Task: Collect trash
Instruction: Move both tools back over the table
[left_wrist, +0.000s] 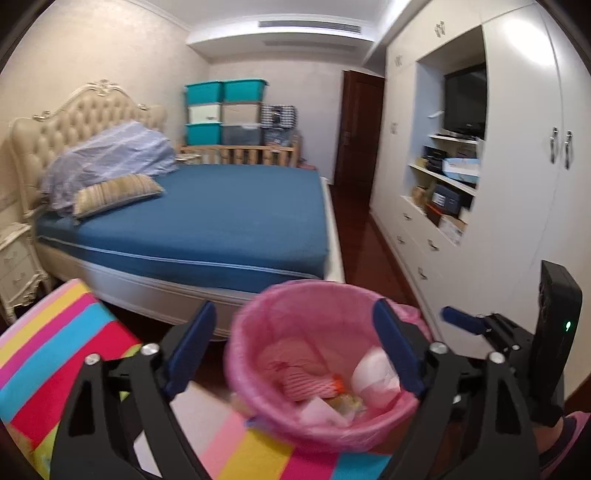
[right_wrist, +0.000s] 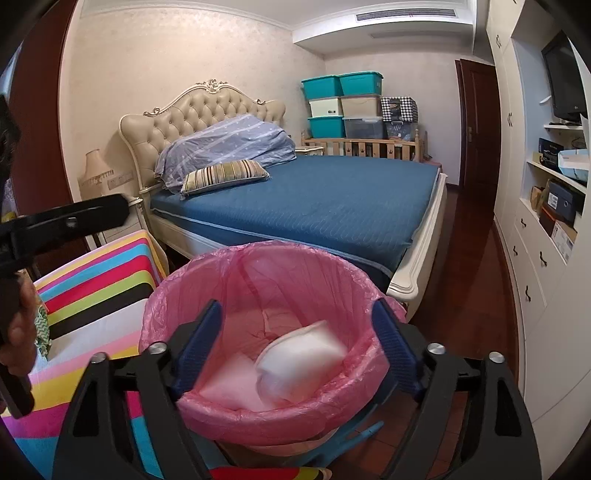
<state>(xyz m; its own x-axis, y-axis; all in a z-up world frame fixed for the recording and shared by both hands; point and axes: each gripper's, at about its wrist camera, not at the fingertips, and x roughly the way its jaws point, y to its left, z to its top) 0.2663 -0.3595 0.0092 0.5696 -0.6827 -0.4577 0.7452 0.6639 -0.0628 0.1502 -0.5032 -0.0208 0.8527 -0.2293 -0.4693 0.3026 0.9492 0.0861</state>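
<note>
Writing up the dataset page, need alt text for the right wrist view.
An open right hand-held gripper hangs over a bin lined with a pink bag, a blurred white wad between its fingers and apart from both, over other trash. Behind are a blue bed, stacked boxes and a striped cloth to the left.

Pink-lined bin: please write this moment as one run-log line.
left claw: open | right claw: open | pink-lined bin: white wad inside

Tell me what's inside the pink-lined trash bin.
The trash bin holds a white crumpled wad, a pink mesh sleeve with an orange end and small wrappers. Whatever lies beneath them is covered.
</note>
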